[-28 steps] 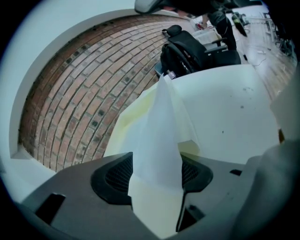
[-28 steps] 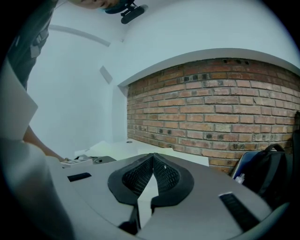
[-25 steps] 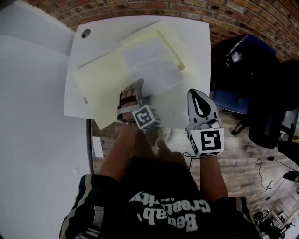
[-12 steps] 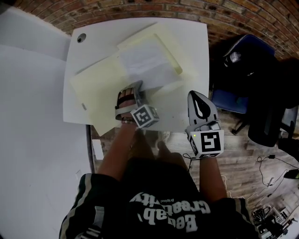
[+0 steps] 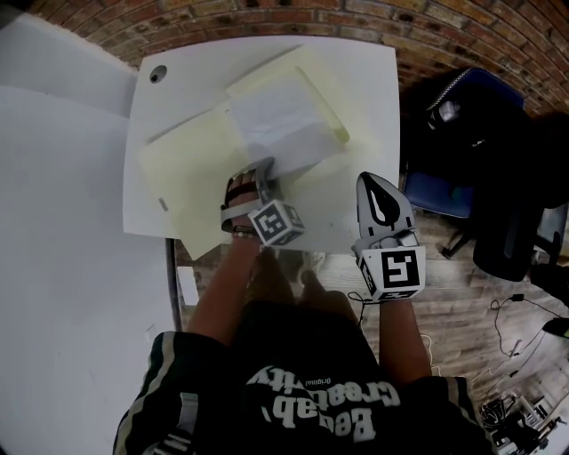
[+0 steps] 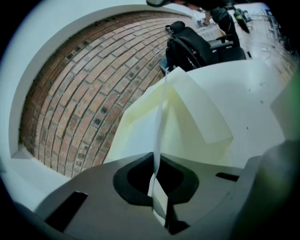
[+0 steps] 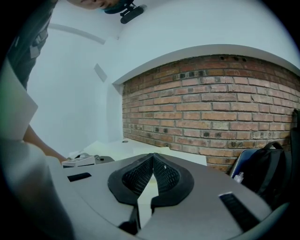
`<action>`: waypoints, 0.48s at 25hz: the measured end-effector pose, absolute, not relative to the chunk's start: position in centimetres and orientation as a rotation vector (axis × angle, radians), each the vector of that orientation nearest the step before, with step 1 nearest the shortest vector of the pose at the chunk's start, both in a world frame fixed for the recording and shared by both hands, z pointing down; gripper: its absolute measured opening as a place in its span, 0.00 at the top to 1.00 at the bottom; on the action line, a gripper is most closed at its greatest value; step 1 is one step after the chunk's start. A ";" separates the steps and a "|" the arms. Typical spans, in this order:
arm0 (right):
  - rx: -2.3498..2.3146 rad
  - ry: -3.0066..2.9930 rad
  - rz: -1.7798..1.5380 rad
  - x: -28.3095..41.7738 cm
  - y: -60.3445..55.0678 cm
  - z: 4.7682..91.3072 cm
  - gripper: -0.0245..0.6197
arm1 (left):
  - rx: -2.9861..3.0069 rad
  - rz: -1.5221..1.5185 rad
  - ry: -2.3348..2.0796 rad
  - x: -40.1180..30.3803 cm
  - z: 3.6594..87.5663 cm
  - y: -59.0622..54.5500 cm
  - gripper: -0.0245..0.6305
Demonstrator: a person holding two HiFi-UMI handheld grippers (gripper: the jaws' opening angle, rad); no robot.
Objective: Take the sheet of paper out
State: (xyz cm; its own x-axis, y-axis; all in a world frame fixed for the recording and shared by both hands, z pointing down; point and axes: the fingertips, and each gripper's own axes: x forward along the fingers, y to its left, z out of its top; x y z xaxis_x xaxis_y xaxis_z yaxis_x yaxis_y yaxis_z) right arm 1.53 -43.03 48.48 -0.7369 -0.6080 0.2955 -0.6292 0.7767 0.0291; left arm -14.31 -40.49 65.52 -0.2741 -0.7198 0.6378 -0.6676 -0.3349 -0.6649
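A pale yellow folder (image 5: 191, 164) lies open on the white table (image 5: 373, 115), and a white sheet of paper (image 5: 276, 120) rests in its right half. My left gripper (image 5: 265, 167) is at the sheet's near edge, its jaws closing tight with the pads pressing on the paper. In the left gripper view the sheet (image 6: 161, 112) runs edge-on between the left gripper's (image 6: 155, 174) jaws, with the folder (image 6: 192, 117) behind it. My right gripper (image 5: 378, 188) hovers at the table's front right corner, shut and empty. In the right gripper view the right gripper's (image 7: 152, 158) jaws meet.
A brick wall (image 5: 444, 27) runs behind the table. A dark chair with a bag (image 5: 480, 133) stands to the right. The table has a round cable hole (image 5: 158, 73) at its far left corner. A white surface (image 5: 62, 222) adjoins on the left.
The left gripper's jaws have closed on the near edge of the sheet. Both hands have stayed about where they were.
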 end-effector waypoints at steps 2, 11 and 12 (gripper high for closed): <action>0.954 -2.689 0.102 1.4 -42.9 48.3 0.97 | -1.880 -1.696 1.805 -14.3 65.0 -40.3 0.96; 0.918 -2.756 0.076 0.6 -41.9 46.0 0.97 | -1.922 -1.599 1.957 -14.6 60.1 -39.2 0.96; 0.912 -2.765 0.073 0.5 -41.7 45.8 0.97 | -1.925 -1.581 1.978 -14.7 59.5 -39.1 0.96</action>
